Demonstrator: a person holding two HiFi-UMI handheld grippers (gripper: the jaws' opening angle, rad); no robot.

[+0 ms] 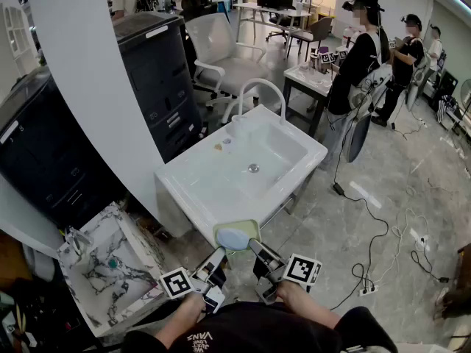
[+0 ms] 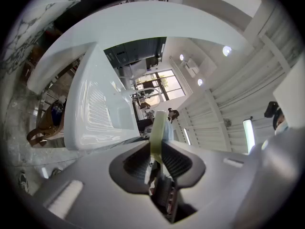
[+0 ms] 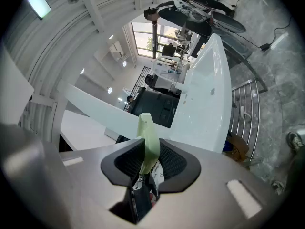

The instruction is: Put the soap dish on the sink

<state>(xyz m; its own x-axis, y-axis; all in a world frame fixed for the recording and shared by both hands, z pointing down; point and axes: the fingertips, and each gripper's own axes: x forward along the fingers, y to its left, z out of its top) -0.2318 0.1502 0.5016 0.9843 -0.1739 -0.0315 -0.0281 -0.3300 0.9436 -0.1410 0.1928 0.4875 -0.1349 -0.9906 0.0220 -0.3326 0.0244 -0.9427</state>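
A pale green soap dish with a blue-white soap in it hangs just off the near corner of the white sink. Both grippers hold it level. My left gripper is shut on its left rim, and the green edge shows pinched between the dark pads. My right gripper is shut on the right rim, whose green edge stands between its pads. The sink's basin and white tap lie beyond the dish.
A marble-patterned sink stands low at the left. Dark cabinets and a white wall panel rise behind. A white chair, a table, several people at the back right and cables on the floor are also in view.
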